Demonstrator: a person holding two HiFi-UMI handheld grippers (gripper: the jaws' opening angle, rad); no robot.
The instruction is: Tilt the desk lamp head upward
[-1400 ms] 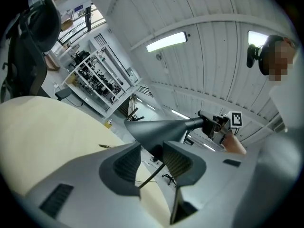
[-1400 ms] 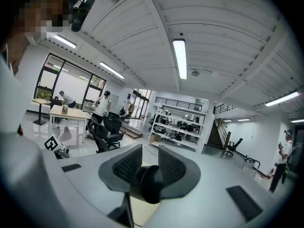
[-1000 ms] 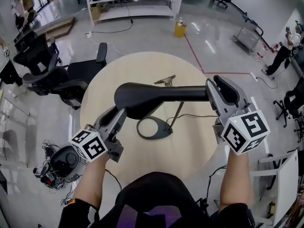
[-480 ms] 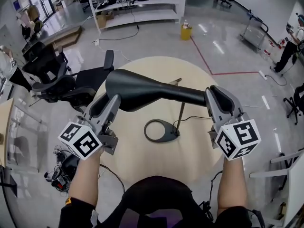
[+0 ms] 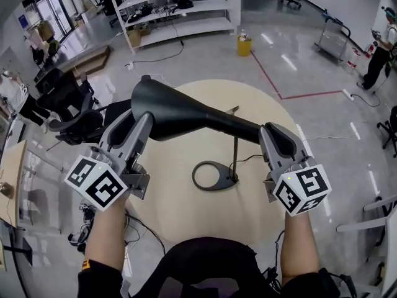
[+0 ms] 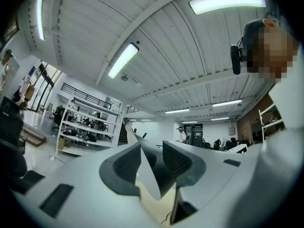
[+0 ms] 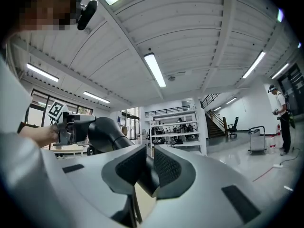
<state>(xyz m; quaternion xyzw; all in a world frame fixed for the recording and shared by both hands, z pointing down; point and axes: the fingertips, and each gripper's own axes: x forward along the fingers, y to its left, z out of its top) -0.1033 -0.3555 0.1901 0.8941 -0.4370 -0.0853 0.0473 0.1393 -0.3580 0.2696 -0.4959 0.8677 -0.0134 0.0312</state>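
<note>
Left gripper (image 6: 151, 150): fingers (image 6: 124, 164) closed on the rim of the lamp head (image 5: 170, 110), whose thin wall edge stands between the two ribbed pads, with the pale tabletop visible below it. Right gripper (image 7: 149, 156): jaws have just been closing; fingers (image 7: 167, 166) now clamped on the lamp neck (image 7: 148, 172), the dark narrow end filling the gap between the pads. In the head view the left gripper (image 5: 133, 124) sits at the near left side of the wide end of the head and the right gripper (image 5: 275, 135) at the right, each carried on a bare forearm with its marker cube nearest the person. Lamp head: black, flared, wide end to the left and far, tapering rightward into the lamp neck (image 5: 239, 128); it is held up above the table, over and to the left of its own base. From the right gripper view the lamp head (image 7: 104, 132) shows to the left with the left gripper (image 7: 71, 126) on it. Stem (image 5: 236, 157): thin, upright, running down from the neck to the base (image 5: 224, 180), a dark ring lying flat near the table's middle. Cord (image 5: 251, 159): leads rightward from the base. Table (image 5: 186, 219): round, pale wood. Surroundings: black office chairs (image 5: 68, 104) to the left, white shelving (image 5: 180, 5) at the far side, a yellow container (image 5: 244, 45) on the glossy floor.
</note>
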